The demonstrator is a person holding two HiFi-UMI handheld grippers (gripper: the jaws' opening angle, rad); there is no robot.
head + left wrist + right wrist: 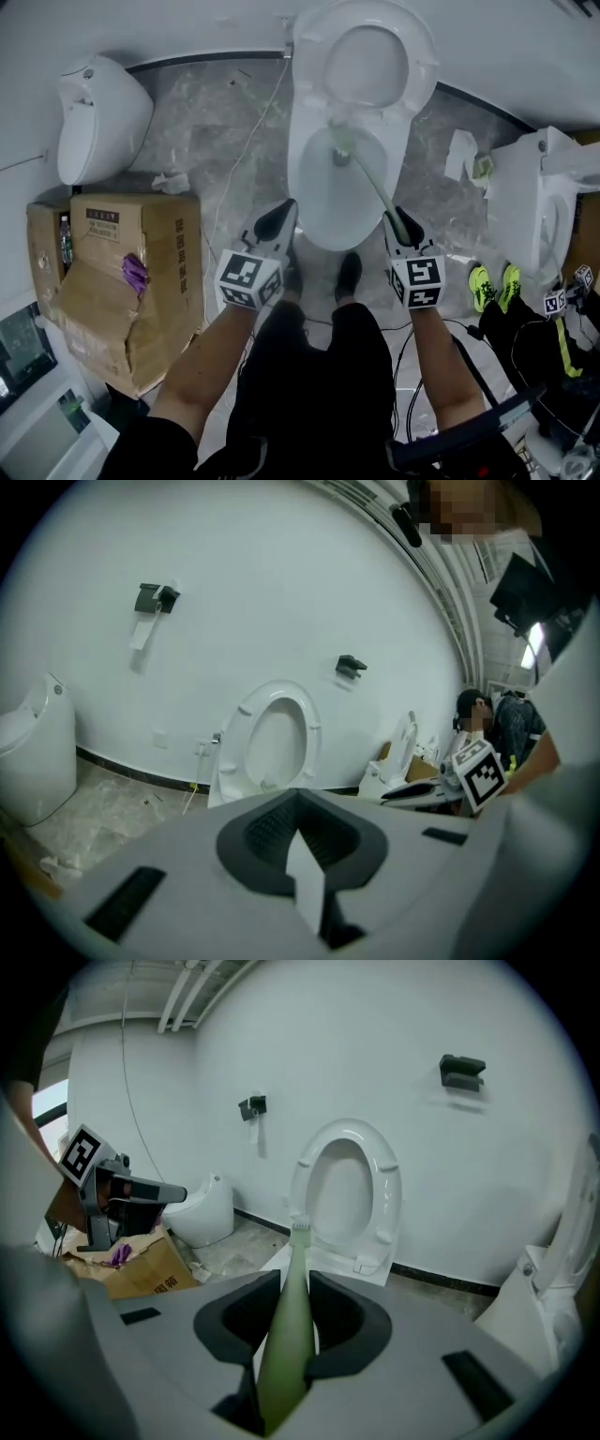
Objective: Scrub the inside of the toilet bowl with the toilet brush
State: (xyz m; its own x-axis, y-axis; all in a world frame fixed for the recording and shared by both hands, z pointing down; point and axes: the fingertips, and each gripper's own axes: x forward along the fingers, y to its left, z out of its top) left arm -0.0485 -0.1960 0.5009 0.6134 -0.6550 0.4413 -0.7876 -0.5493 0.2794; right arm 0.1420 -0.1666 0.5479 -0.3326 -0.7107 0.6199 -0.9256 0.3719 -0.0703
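Observation:
A white toilet (323, 202) stands ahead of me with its seat and lid (367, 58) raised against the wall. My right gripper (403, 228) is shut on the handle of a pale green toilet brush (373, 183). The brush head (339, 148) reaches down inside the bowl near its back wall. In the right gripper view the handle (296, 1279) runs out between the jaws of my right gripper (289, 1340) toward the raised seat (349, 1194). My left gripper (278, 223) hovers at the bowl's front left rim, shut and holding nothing; the left gripper view shows my left gripper (305, 874) and the toilet seat (272, 738) beyond.
A second white fixture (98, 117) sits at the left wall, and a torn cardboard box (131, 281) lies beside my left leg. Another toilet (534, 202) stands at the right, with a person's green shoes (492, 281) near it. Crumpled paper (172, 182) and cables lie on the marble floor.

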